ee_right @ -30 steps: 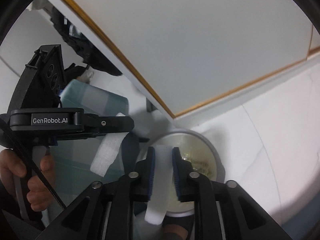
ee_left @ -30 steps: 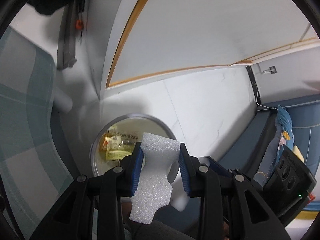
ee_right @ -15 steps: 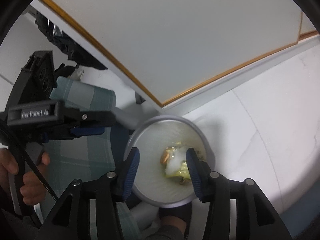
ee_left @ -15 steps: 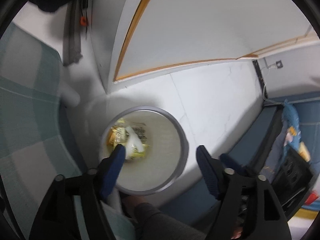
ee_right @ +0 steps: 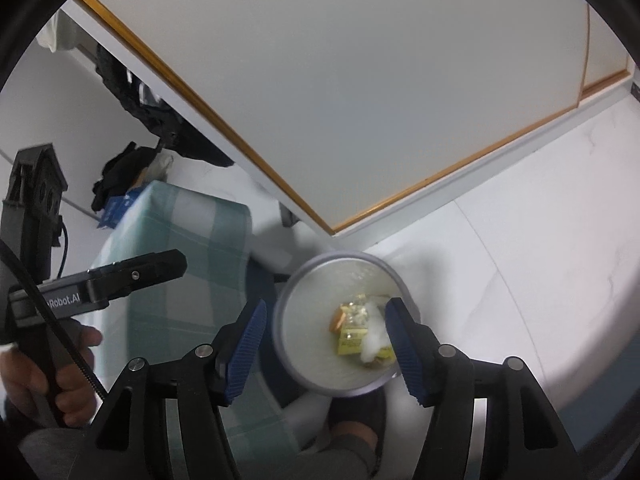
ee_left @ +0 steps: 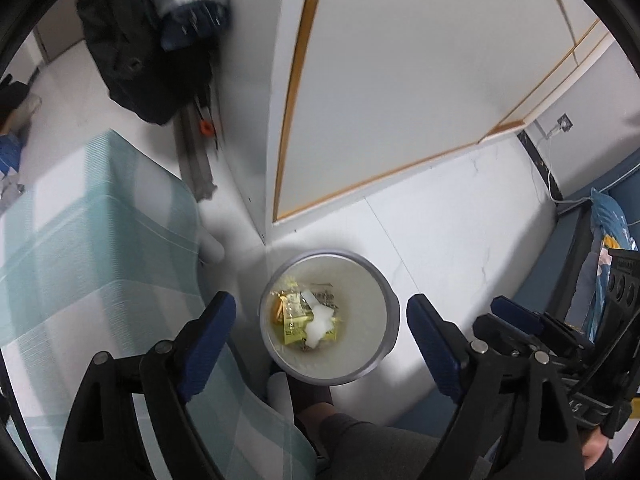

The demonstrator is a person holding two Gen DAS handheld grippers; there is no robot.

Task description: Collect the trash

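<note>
Left claw (ee_left: 320, 328) wide, empty | right claw (ee_right: 324, 348) wide, empty | white foam pieces (ee_left: 320, 322) lie in round grey metal bin (ee_left: 390, 304) on white floor | next: we lift both claws straight, avoiding rim.

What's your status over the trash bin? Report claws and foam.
Left claw open, empty. Right claw open, empty. White foam pieces lie in the trash bin on yellow wrappers. Nothing blocking the bin mouth.

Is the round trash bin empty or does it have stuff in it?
Not empty. The trash bin holds yellow wrappers and white foam at its bottom.
</note>
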